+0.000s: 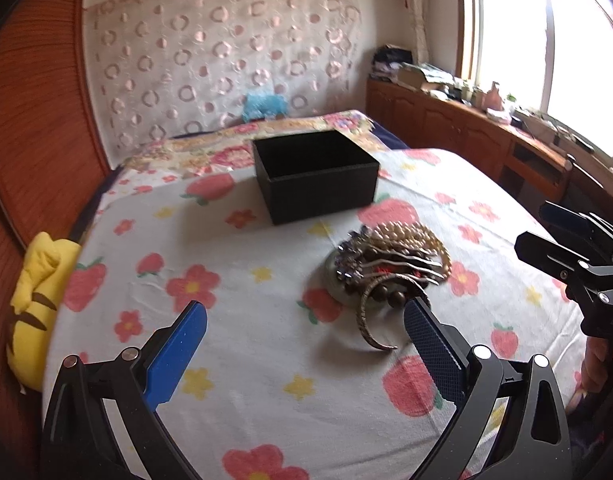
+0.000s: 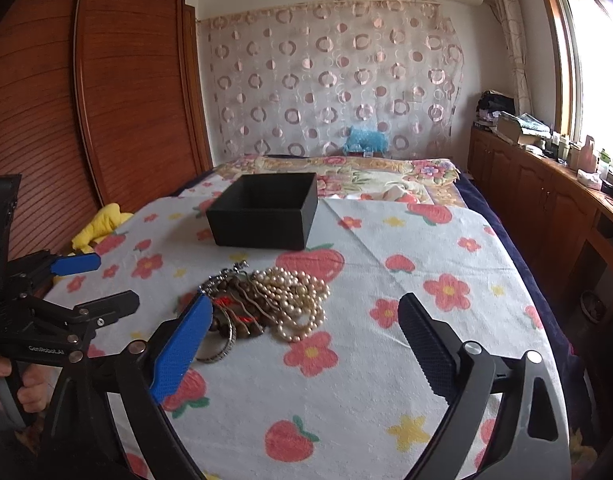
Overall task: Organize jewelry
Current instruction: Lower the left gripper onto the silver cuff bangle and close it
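From the left wrist I see my left tool [image 1: 306,320] spread wide and holding nothing, hovering over the bed [image 1: 242,272] just short of the jewelry pile [image 1: 390,268] — pearl necklace [image 1: 410,236], dark bead bracelets, a metal bangle [image 1: 370,320]. The black box [image 1: 316,174] sits beyond it, apparently empty. From the right wrist, my right tool [image 2: 306,320] is spread too, gripping nothing — so I judge sorting hasn't begun and everything remains.

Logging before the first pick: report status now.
Left gripper open, right gripper open, both empty. Jewelry pile heaped on the strawberry-print sheet, short of the open black box. Nothing in between.
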Demonstrator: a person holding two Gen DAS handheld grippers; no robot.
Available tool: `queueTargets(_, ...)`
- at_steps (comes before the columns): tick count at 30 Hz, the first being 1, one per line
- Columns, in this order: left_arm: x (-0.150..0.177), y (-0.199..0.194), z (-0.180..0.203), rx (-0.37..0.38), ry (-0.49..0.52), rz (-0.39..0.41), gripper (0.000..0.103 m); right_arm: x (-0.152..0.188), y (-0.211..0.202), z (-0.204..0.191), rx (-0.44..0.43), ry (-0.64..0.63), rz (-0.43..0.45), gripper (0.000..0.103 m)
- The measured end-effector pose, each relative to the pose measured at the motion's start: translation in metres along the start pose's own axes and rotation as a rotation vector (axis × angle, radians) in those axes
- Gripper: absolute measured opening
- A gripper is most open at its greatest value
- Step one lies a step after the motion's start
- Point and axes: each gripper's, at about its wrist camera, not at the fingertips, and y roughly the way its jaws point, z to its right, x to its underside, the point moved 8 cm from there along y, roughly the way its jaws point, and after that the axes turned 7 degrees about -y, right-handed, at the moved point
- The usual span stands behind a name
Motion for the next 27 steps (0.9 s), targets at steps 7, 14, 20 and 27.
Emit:
queueTargets(7,0.008,0.028,0.011,0.061,0.031,-0.078,0.075,0.007,0.006,0.002,-0.008,0.004,-0.020,0.095)
queueTargets(14,0.015,0.048,0.018,0.141,0.019,-0.151,0.040,0.009,0.007,0.002,-0.015,0.007,-0.024,0.095)
queueTargets(20,0.019,0.054,0.020,0.163,0.012,-0.165,0.009,0.011,0.012,0.000,-0.053,0.006,-0.042,0.095)
queueTargets(27,0.019,0.040,0.017,0.138,0.029,-0.138,0.003,0.012,0.024,-0.013,-0.096,-0.042,-0.076,0.090)
